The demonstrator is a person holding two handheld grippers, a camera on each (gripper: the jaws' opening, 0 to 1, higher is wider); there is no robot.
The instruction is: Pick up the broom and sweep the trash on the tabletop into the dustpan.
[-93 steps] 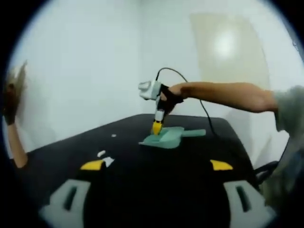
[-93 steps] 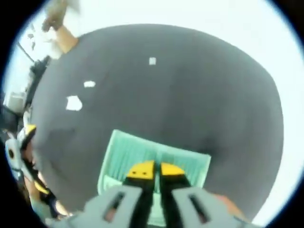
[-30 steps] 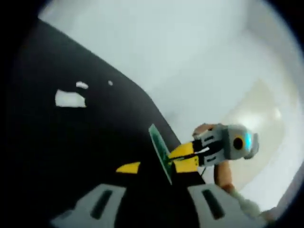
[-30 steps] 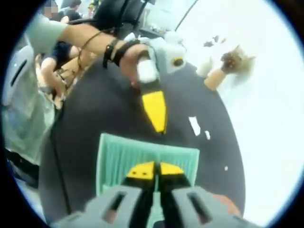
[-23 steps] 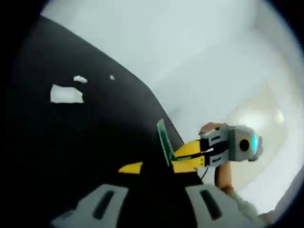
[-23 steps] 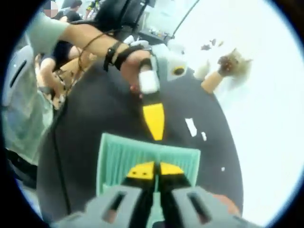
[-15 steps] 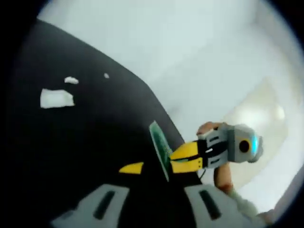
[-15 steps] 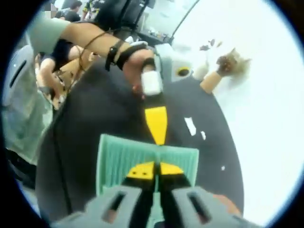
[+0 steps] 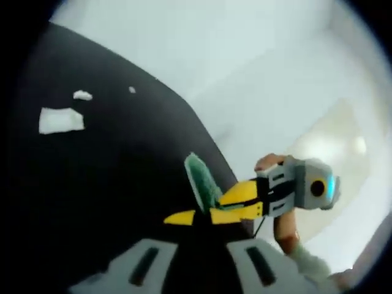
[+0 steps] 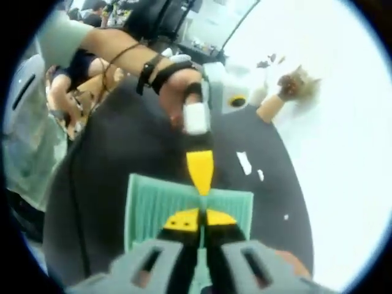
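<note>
Right gripper (image 10: 199,219): my yellow tips are pressed together low in the right gripper view, clamped on the near wall of the dustpan (image 10: 147,202). Pan is mint-green plastic with a ribbed floor and a thin lip, and it looks light and stiff. I judge it will skate on the smooth top if it is not held, so the wall grip is right.

Left gripper (image 9: 199,216): the jaw gap is narrow. One yellow tip is clear; the other merges with the right gripper (image 9: 239,205) just beside it. I cannot tell whether the jaws meet, and nothing is seen between them. The pan (image 9: 197,177) stands edge-on just above my tips. In the right gripper view, the left gripper (image 10: 200,174) points down at the pan's far lip, with my hand (image 10: 180,86) above it.

Tabletop (image 10: 104,184): black, matte, flat.

Trash: one torn white scrap (image 9: 61,120) and two crumbs (image 9: 82,95) (image 9: 131,90), upper left of the left gripper view, well apart from the pan. They look like paper, near weightless, so they will flick and want slow strokes.

Broom (image 10: 293,86), probably: a brown bristly head on a tan, wooden-looking handle, upper right of the right gripper view, against the white wall beyond the table edge. Not yet picked up. Bristles look soft, so take hold on the handle, near the head, for control.
</note>
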